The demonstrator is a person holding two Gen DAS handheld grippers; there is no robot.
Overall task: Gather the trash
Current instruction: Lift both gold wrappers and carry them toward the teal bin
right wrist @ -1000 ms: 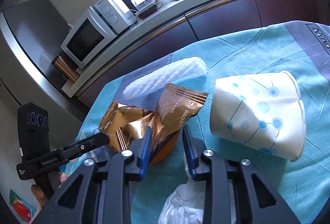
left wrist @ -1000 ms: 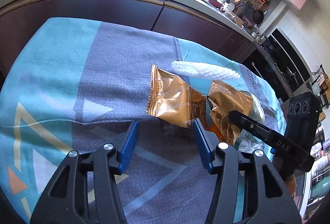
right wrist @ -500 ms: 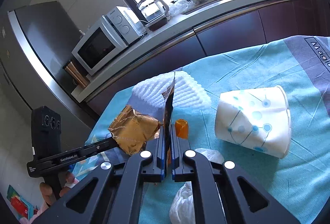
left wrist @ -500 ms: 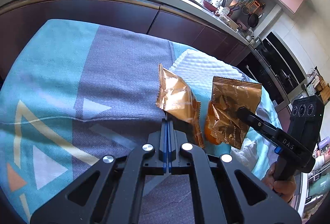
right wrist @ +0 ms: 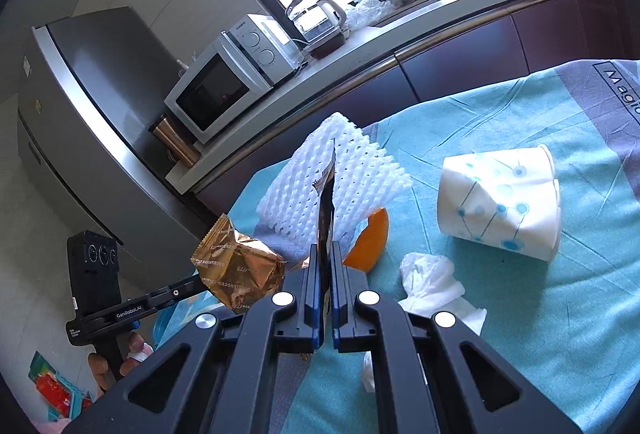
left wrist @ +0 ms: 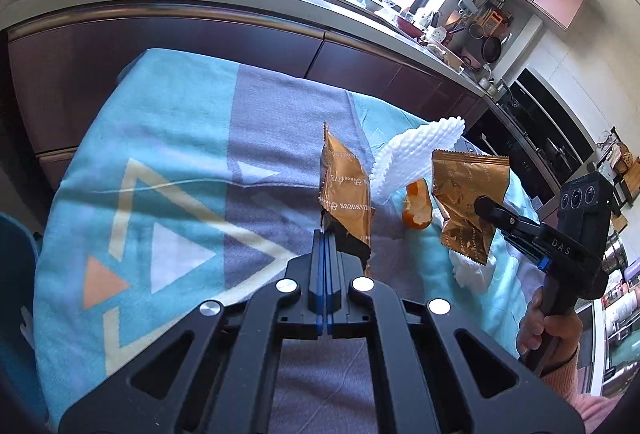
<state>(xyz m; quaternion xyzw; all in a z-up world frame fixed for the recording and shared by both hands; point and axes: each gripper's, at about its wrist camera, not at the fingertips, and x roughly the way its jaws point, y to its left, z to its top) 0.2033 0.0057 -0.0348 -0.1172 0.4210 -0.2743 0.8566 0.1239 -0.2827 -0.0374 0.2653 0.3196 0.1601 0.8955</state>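
In the left wrist view my left gripper (left wrist: 325,234) is shut on the lower edge of a gold snack wrapper (left wrist: 344,190), held upright above the patterned cloth (left wrist: 180,154). To its right, my right gripper (left wrist: 480,204) is shut on a second gold wrapper (left wrist: 464,202). From the right wrist view, the right gripper (right wrist: 325,246) pinches that wrapper (right wrist: 326,202) edge-on, and the left gripper (right wrist: 200,280) holds its crumpled wrapper (right wrist: 240,266) at lower left. A white foam net (right wrist: 352,170) stands tilted up behind the right wrapper. An orange peel (right wrist: 370,238) lies under it.
A crushed dotted paper cup (right wrist: 500,202) lies on its side on the cloth to the right. Crumpled tissue (right wrist: 432,282) sits near the right gripper. Behind the table runs a dark counter (right wrist: 440,46) with a microwave (right wrist: 224,82) and a kettle (right wrist: 316,18).
Both grippers went from open around the wrappers to shut on them. Both wrappers rose off the cloth and moved apart, the foam net tipped up, and the orange peel came into view.
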